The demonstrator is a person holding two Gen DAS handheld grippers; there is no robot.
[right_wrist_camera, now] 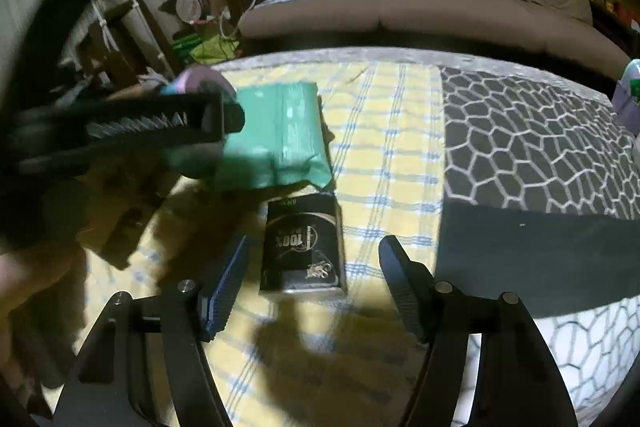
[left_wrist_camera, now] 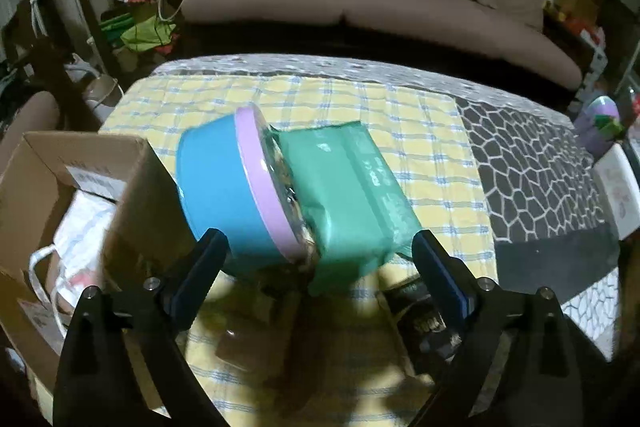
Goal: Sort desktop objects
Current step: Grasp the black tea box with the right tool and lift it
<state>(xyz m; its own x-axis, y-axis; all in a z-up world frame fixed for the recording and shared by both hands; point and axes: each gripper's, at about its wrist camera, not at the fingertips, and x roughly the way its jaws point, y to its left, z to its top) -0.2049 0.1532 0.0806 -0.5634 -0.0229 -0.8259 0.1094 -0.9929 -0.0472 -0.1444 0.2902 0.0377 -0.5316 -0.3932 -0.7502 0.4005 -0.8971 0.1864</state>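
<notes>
Jaws of your left gripper [left_wrist_camera: 320,251] stand spread before the tilted blue tub [left_wrist_camera: 216,187] and green packet [left_wrist_camera: 352,195], touching neither. Your right gripper [right_wrist_camera: 314,267] gapes around the black box [right_wrist_camera: 302,247], pads clear of it.

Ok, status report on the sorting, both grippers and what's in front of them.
Left gripper open, over blue tub and green packet. Right gripper open, straddling black box, pads not touching. Cardboard box close beside tub.

My table [left_wrist_camera: 320,63] wears a yellow checked cloth [left_wrist_camera: 420,131] beside a dark honeycomb-patterned one [left_wrist_camera: 520,163]. On the yellow lie a green packet [left_wrist_camera: 352,195], a tilted blue tub [left_wrist_camera: 216,187] and a black box [right_wrist_camera: 304,247].
</notes>
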